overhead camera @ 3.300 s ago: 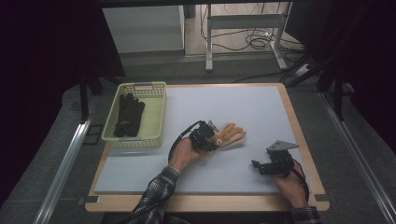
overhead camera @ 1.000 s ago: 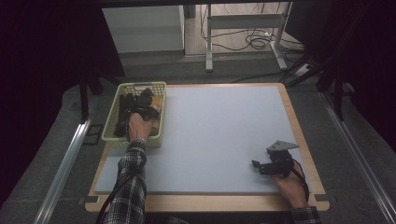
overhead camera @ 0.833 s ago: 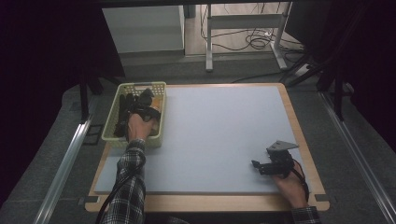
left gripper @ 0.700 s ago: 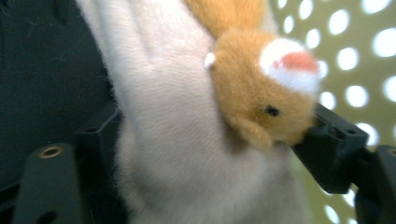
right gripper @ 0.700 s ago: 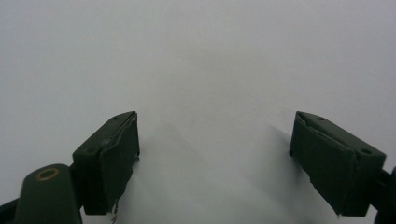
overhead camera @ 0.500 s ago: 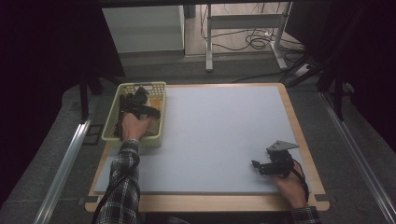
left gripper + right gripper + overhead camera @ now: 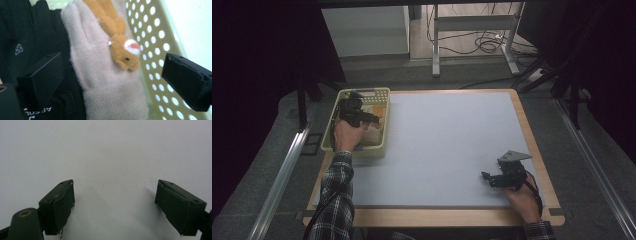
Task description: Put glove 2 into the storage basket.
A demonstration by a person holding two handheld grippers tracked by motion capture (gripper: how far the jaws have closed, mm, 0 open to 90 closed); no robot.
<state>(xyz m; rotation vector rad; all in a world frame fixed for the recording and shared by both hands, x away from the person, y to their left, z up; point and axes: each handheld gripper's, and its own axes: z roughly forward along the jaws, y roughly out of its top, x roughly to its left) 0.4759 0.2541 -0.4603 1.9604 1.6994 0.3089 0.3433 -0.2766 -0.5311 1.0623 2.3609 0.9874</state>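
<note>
A beige knit glove (image 7: 100, 82) with an orange plush animal (image 7: 120, 47) sewn on it lies in the pale yellow perforated basket (image 7: 367, 91) at the table's far left. It rests beside a black glove (image 7: 30, 37). My left gripper (image 7: 113, 75) hovers just above the beige glove's cuff, open, with its jaws wide on either side and touching nothing. In the high view the left gripper (image 7: 373, 119) sits inside the basket over the beige glove (image 7: 376, 134). My right gripper (image 7: 488, 179) rests near the table's front right, open and empty, over bare surface (image 7: 105, 150).
The basket wall (image 7: 155, 37) rises close to my left gripper's right jaw. A light grey mat (image 7: 447, 140) covers the wooden table. A white cabinet (image 7: 362, 30) and desk legs with cables (image 7: 482, 45) stand beyond the far edge.
My left gripper carried the beige glove from the table's middle into the basket and has let it go. Over the last second it drew back slightly. The right gripper has not moved.
</note>
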